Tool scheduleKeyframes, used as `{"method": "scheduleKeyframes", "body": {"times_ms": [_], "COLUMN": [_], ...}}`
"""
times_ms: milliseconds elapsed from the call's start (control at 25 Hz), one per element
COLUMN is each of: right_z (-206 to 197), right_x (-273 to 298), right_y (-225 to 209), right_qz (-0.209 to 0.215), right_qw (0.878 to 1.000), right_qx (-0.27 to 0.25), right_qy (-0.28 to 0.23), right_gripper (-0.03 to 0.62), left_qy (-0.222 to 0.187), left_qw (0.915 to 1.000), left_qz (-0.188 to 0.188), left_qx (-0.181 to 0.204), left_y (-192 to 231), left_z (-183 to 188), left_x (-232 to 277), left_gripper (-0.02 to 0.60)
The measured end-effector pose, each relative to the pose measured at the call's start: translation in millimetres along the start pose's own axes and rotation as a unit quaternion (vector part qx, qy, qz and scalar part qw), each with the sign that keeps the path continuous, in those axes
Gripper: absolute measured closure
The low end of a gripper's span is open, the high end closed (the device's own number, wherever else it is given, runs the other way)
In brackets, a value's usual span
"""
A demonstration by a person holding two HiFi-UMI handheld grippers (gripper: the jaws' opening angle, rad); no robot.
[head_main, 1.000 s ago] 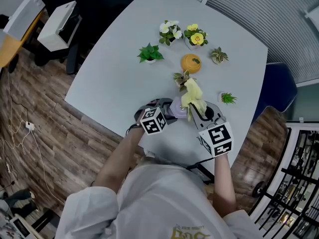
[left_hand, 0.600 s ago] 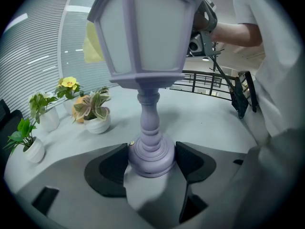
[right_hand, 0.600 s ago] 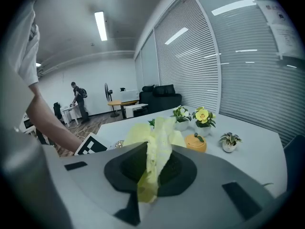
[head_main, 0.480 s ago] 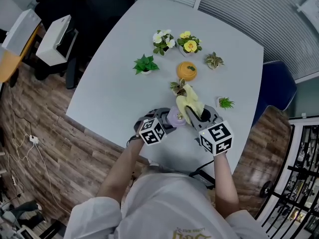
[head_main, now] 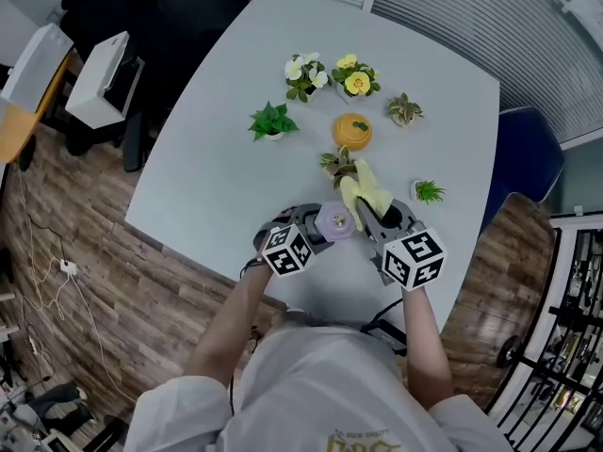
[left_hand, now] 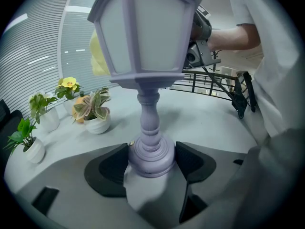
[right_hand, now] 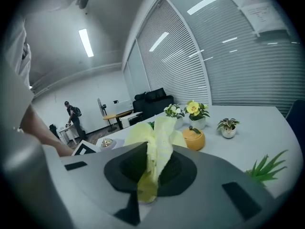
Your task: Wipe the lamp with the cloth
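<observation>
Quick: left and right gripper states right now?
Left gripper: closed on the lamp, at its base.
Right gripper: closed on the yellow cloth.

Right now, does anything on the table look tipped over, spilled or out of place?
Nothing stands out. The lamp stands upright with the left gripper shut on its base, the right gripper holds the yellow cloth bunched by the lamp's top, and the small potted plants sit upright on the table.

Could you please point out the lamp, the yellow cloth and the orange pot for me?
lamp [left_hand: 148,112], left gripper view, on its stem above the base.
yellow cloth [right_hand: 158,149], right gripper view, on the bunched fold between the jaws.
orange pot [head_main: 351,131], head view, on its lid.
</observation>
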State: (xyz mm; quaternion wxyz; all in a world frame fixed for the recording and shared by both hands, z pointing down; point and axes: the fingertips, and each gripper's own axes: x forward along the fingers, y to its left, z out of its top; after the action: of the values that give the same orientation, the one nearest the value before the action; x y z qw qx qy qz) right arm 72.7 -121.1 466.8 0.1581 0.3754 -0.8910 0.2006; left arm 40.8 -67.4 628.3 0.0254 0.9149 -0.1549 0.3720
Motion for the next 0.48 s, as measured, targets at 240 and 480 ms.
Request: {"method": "scheduleKeyframes", "body": {"times_ms": [240,480], "right_z": [-10.5,-14.7], "right_x": [0.9,1.7], "right_y": [-3.5,-1.2], "right_qz": [0.014,0.058], "right_qw": [0.999,0.994], "right_qx": [0.026,0.079], "right_qy": [-0.011,-0.046], "right_gripper": [0.548,0.548], "left_qy": [0.000,-0.001], "left_qw": [1.0000,1.0000], "left_qz": [0.000,0.000], "left_qx": [0.001,0.002], "left_y": [1.2,0.6], "left_z": [0.1,-0.4], "left_x": [0.2,0.8], "left_gripper": [0.264,0.264]}}
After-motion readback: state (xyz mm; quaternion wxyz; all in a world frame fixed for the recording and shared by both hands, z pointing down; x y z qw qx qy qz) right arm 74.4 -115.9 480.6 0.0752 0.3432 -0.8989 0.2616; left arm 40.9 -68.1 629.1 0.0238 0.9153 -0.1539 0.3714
